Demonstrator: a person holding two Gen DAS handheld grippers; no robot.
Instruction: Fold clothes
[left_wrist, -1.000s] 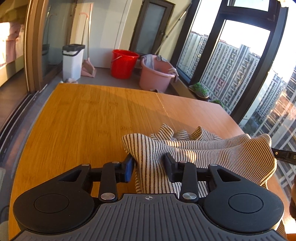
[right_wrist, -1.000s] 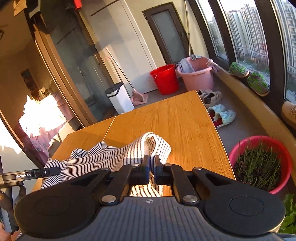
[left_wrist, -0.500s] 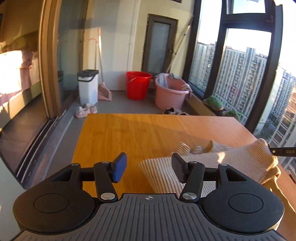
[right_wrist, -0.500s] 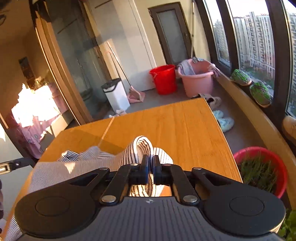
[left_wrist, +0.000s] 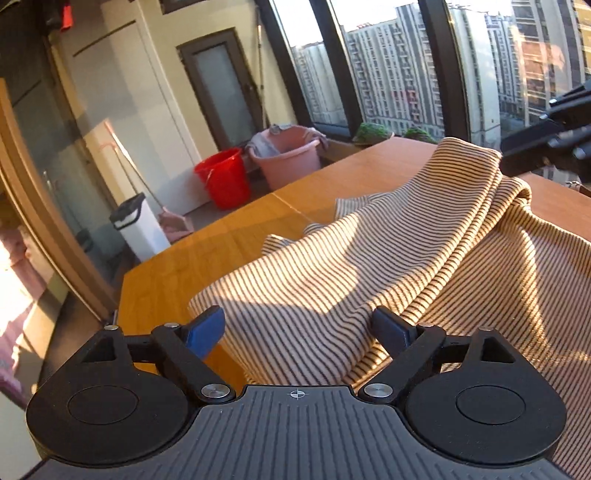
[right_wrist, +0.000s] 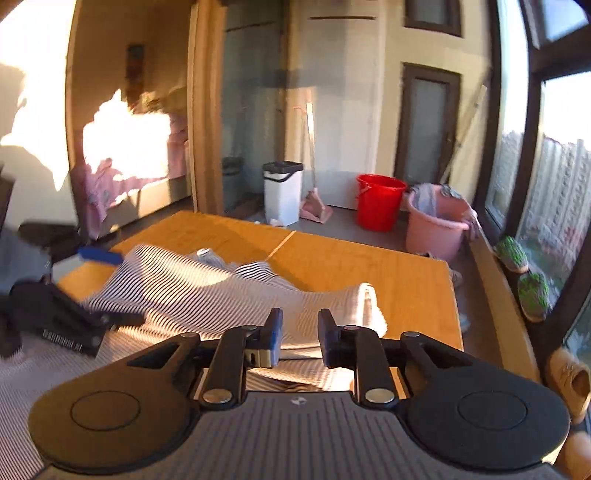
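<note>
Lying rumpled across the near part of the wooden bench (left_wrist: 221, 258), the striped garment (left_wrist: 369, 280) spreads under both sets of fingers, the left gripper (left_wrist: 297, 330) opening wide and released, the right gripper (right_wrist: 297, 334) opening narrowly with cloth behind the gap, nothing pinched.

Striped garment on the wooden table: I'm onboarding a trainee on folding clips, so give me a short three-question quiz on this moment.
1. True or false: the left gripper pinches the striped garment.
2. What stands nearest the pink tub? A) red bucket B) white bin C) a chair
3. Fill in: the garment lies on the ____ table.

Key: 1 false, its jaws are opening with cloth between them, as are those of the right gripper. 2 A. 3 wooden.
</note>
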